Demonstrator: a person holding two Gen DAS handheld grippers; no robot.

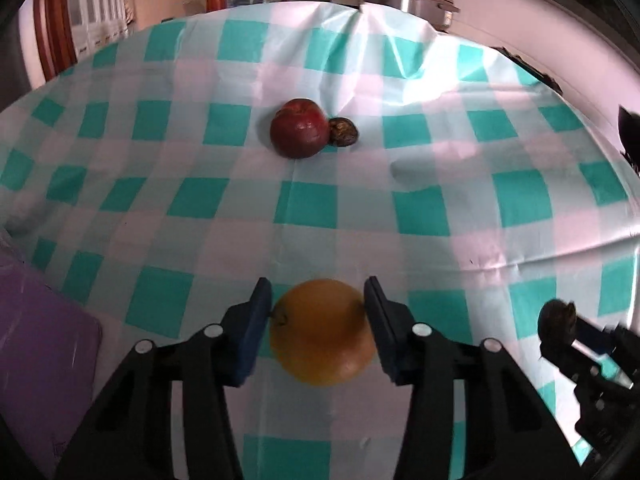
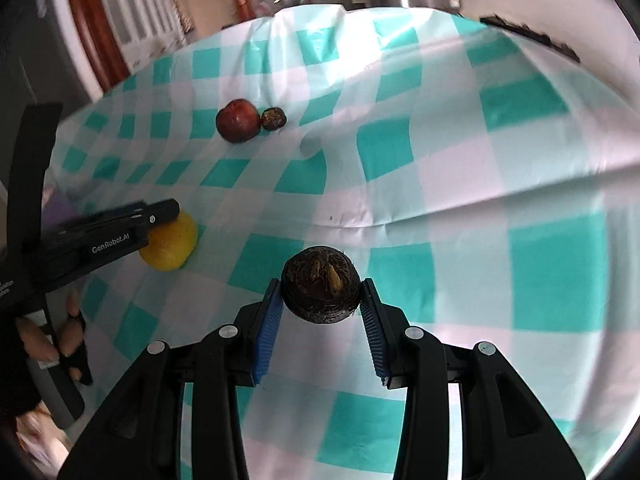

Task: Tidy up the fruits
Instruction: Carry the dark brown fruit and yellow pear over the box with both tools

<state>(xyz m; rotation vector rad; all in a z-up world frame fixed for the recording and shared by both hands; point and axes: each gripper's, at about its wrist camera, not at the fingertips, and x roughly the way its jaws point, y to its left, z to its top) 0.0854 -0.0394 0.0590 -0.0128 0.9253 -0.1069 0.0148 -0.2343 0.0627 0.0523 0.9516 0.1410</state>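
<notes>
With left gripper (image 1: 319,322) clamped on the orange (image 1: 322,332) and right gripper (image 2: 321,298) on the dark husky fruit (image 2: 320,290), carry both level toward the apple (image 1: 297,128) mid-cloth, avoiding squeezing harder.

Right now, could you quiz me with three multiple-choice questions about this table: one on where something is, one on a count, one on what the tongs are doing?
1. What sits right beside the apple? A an orange B a small dark fruit C a cup
2. How many fruits are visible in all? A two B four C six
3. The left tongs are: A empty B shut on the orange C holding cloth

B: the small dark fruit touches it.
B: apple, orange, two dark ones.
B: pads press the orange.
</notes>
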